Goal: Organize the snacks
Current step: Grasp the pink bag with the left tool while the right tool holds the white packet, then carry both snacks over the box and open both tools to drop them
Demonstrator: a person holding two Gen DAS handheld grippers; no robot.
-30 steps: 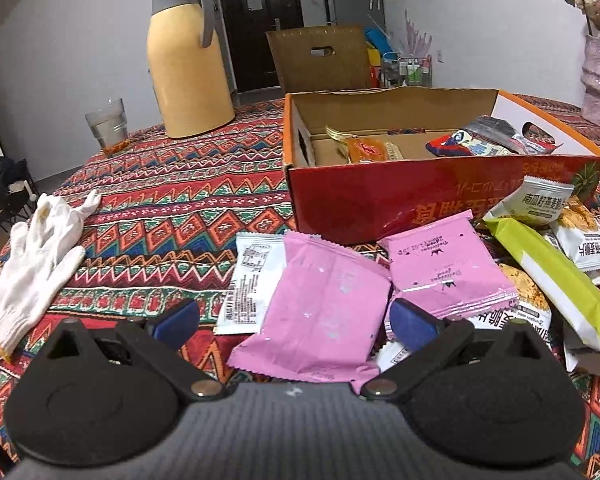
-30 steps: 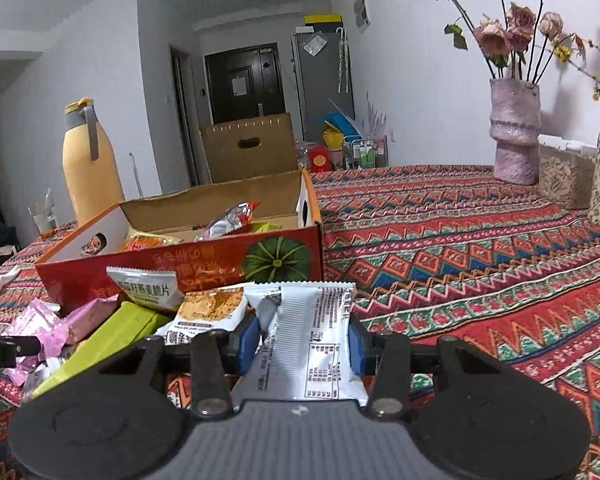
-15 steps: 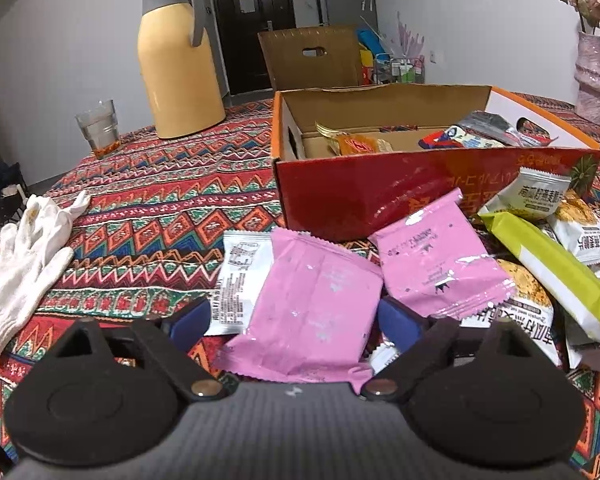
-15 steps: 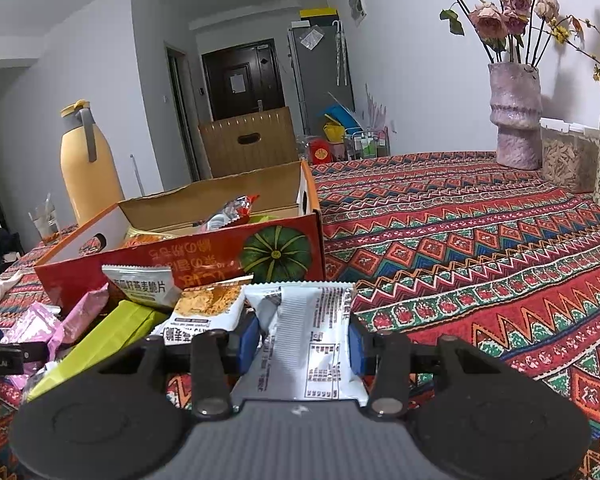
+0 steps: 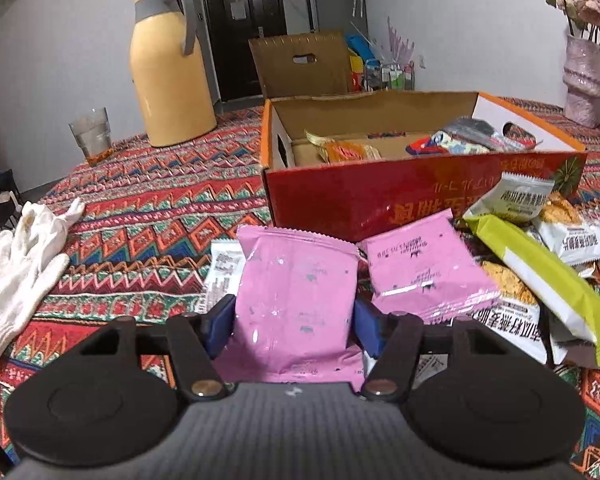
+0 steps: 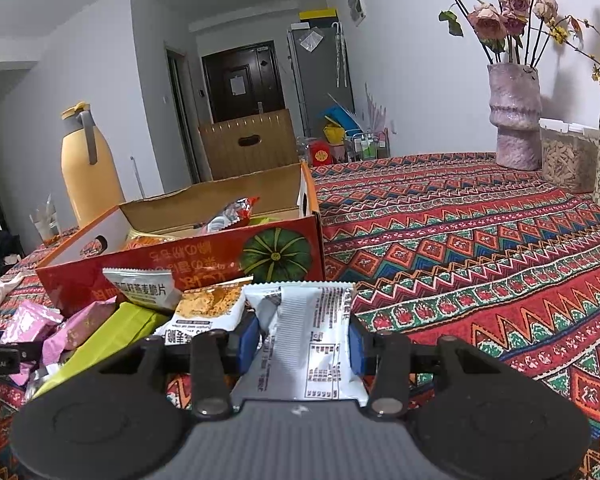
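Note:
A pink snack packet (image 5: 296, 288) stands between the blue pads of my left gripper (image 5: 292, 320), whose jaws are closing; both pads touch the packet's sides and its far end tilts up off the cloth. My right gripper (image 6: 302, 338) is shut on a white snack packet (image 6: 312, 332) with printed text. Ahead of both lies the open red cardboard box (image 5: 380, 196), seen from the other side as the box (image 6: 204, 256), with several packets inside. A second pink packet (image 5: 424, 268), a lime-green packet (image 5: 540, 276) and white oat-crisp packets (image 5: 520, 196) lie loose before the box.
A white glove (image 5: 24, 264) lies at the left on the patterned tablecloth. A yellow thermos (image 5: 170, 76) and a glass (image 5: 92, 134) stand at the back left. Flower vases (image 6: 514, 120) and a jar (image 6: 566, 164) stand at the far right. A brown carton (image 5: 300, 64) stands behind the table.
My left gripper's jaws have come in from wide apart onto the sides of the pink packet, which now bends upward. The right gripper and its white packet have stayed put.

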